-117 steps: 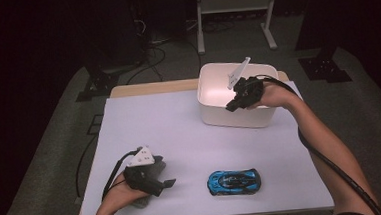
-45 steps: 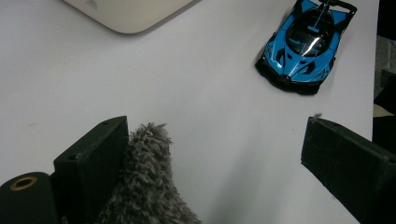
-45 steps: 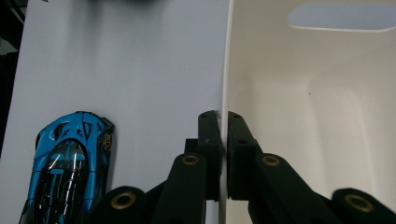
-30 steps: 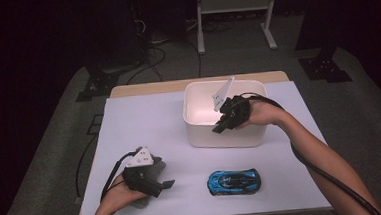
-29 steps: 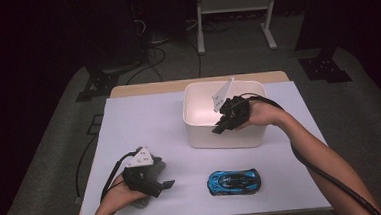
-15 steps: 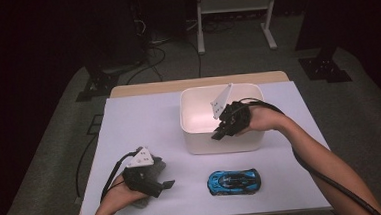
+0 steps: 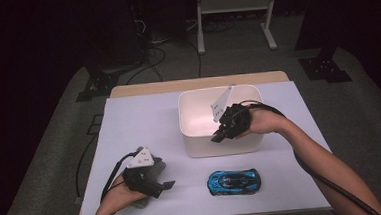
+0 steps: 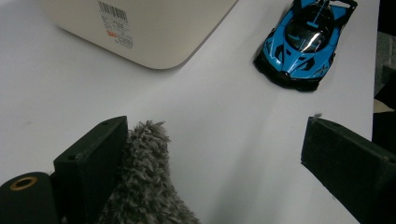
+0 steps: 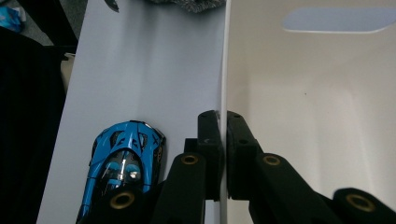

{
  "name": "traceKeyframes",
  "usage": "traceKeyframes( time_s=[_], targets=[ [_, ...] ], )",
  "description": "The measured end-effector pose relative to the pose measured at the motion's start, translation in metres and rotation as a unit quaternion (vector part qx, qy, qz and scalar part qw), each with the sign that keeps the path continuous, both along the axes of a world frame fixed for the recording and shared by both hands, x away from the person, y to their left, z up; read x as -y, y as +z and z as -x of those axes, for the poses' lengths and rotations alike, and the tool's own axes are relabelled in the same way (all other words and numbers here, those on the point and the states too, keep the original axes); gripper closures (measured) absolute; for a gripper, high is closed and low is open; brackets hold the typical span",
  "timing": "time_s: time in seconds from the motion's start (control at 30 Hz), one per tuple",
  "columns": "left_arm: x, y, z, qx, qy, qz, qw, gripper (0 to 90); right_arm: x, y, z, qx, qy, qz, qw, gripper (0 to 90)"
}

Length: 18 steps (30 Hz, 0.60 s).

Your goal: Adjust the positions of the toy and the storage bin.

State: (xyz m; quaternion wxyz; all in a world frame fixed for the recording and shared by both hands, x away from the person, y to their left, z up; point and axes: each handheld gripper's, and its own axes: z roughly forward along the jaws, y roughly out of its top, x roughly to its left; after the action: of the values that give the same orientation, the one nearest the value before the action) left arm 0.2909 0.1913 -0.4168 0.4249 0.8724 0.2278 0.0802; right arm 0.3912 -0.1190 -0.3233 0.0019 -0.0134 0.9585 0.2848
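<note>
A white plastic bin (image 7: 198, 143) stands mid-table. My right gripper (image 7: 217, 136) is shut on its near wall; in the right gripper view the two jaws (image 9: 223, 116) pinch the thin rim, one inside the bin (image 9: 303, 116), one outside. A blue toy car (image 7: 233, 181) sits on the white table in front of the bin, seen too as the car (image 9: 123, 158) and car (image 8: 303, 39). My left gripper (image 7: 161, 183) rests at the front left, open (image 8: 215, 126), with a grey fluffy cloth (image 8: 144, 186) lying against its left jaw.
The white sheet (image 7: 144, 120) covers the table, with bare room left of the bin. The bin's corner (image 8: 154, 28) is a short way ahead of the left gripper. Cables trail from both grippers. Dark floor and a stand (image 7: 232, 4) lie beyond the far edge.
The right gripper has dragged the bin toward the person and slightly left, nearer the car. The left gripper and the car have stayed put.
</note>
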Motion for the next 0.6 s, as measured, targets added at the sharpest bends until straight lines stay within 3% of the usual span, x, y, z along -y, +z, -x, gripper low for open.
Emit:
traceKeyframes(
  time_s=[0.27,0.6],
  targets=[
    [-0.001,-0.001,0.0,0.002,0.005,0.004,1.0,7.6,0.002,0.013,0.006,0.006,-0.008,-0.014,0.9999,67.1],
    [-0.001,-0.003,0.001,0.0,0.007,0.001,1.0,7.6,0.018,0.036,0.028,0.009,-0.016,-0.049,0.9987,49.0]
  ],
)
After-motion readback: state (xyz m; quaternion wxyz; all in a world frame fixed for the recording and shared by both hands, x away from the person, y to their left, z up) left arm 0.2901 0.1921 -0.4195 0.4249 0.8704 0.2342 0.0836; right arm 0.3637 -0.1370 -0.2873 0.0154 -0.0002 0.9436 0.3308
